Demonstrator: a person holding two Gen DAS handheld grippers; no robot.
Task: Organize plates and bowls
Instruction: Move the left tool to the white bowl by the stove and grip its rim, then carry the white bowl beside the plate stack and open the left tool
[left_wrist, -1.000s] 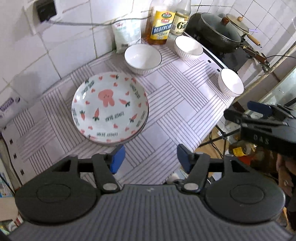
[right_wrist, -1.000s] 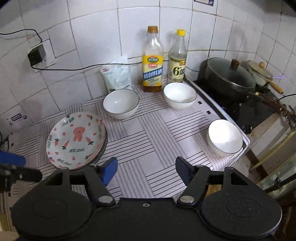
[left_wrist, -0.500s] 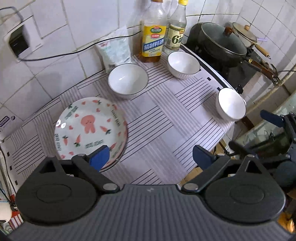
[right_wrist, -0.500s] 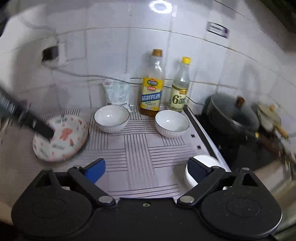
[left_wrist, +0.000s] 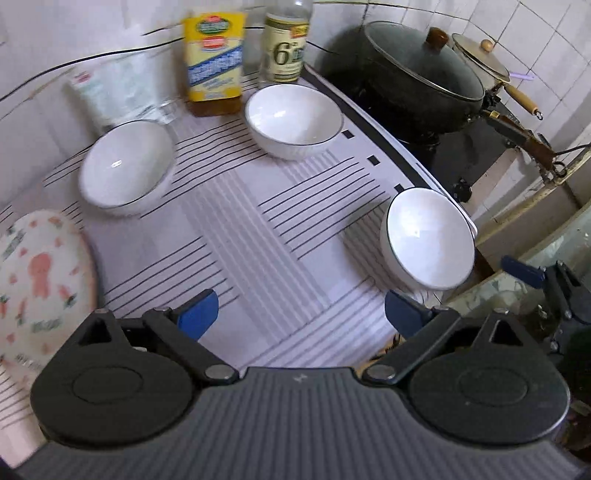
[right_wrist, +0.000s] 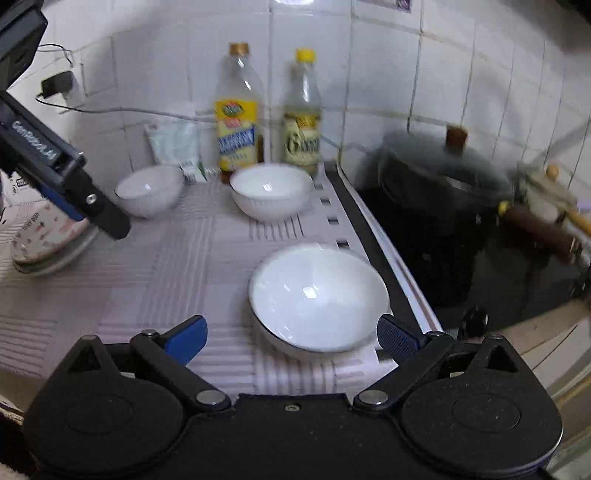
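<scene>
Change since earlier frames: both views swung rightward toward the stove side; patterned plate stack (left_wrist: 40, 280) now at far left edge of left wrist view, near bowl (right_wrist: 319, 295) now large and central in right wrist view; both pairs of fingers spread wider than a second ago.
Key relation: near bowl directly ahead of right gripper (right_wrist: 291, 338), just beyond the fingertips, rim roughly centred on the gap and offset slightly toward the right finger (right_wrist: 397, 338).
Bowl axis: round, upright, mouth up; no preferred long axis, so approach over the near rim judged workable.
Nearer hand: right, by judgement; from left gripper (left_wrist: 301, 314) the same bowl lies ahead and to the right, beyond its right fingertip.
Right gripper state: spread wide, holding nothing; not touching the bowl.
Left gripper state: spread wide, holding nothing; hovering above striped mat (left_wrist: 258, 229).
Other bowls: back-left bowl (left_wrist: 127, 168) and back-right bowl (left_wrist: 293, 120) well apart from one another, near bottles (left_wrist: 216, 55) at the wall.
Near bowl position: at the mat's right edge, just beside the stove (right_wrist: 461, 266) and black pot (right_wrist: 443, 199).
Risk, judged: a nudge could push the bowl off the edge.
Step in hand, judged: reach for near bowl, stacking not yet begun.
</scene>
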